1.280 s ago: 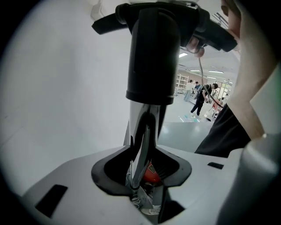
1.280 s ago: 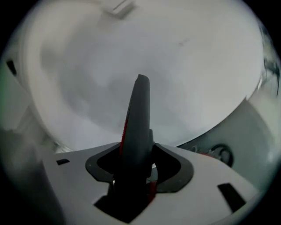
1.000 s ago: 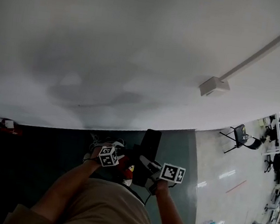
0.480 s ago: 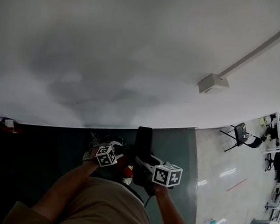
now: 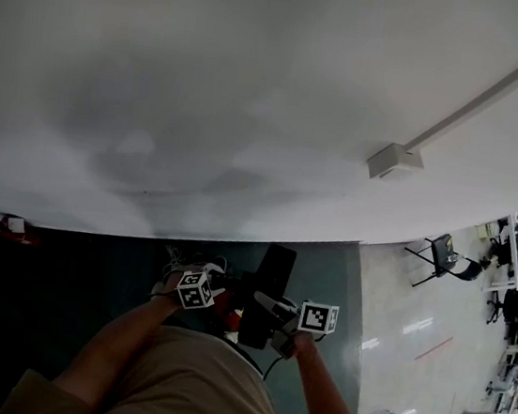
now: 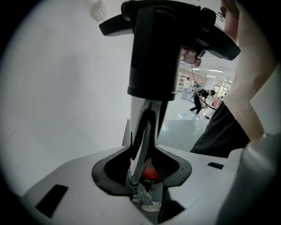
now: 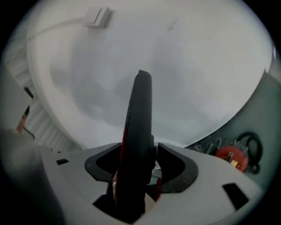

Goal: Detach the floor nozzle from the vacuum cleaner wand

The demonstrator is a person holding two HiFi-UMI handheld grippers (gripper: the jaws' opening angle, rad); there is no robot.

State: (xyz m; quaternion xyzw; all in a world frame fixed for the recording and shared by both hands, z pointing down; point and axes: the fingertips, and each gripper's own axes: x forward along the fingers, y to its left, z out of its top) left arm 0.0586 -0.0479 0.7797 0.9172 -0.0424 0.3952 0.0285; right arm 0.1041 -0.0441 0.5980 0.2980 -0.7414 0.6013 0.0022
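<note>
Glossy chrome metal wand, matt black plastic floor nozzle, smooth matt white wall.

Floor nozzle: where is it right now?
Head view, bottom centre: the floor nozzle is held up over the dark floor, gripped by the right tongs. Beside it, the left tongs hold the wand.

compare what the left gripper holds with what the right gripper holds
The wand in the left gripper is a slim, shiny metal tube; the floor nozzle in the right gripper is a broader, matt black body with a red edge. Both rise between jaws closed on them.
</note>
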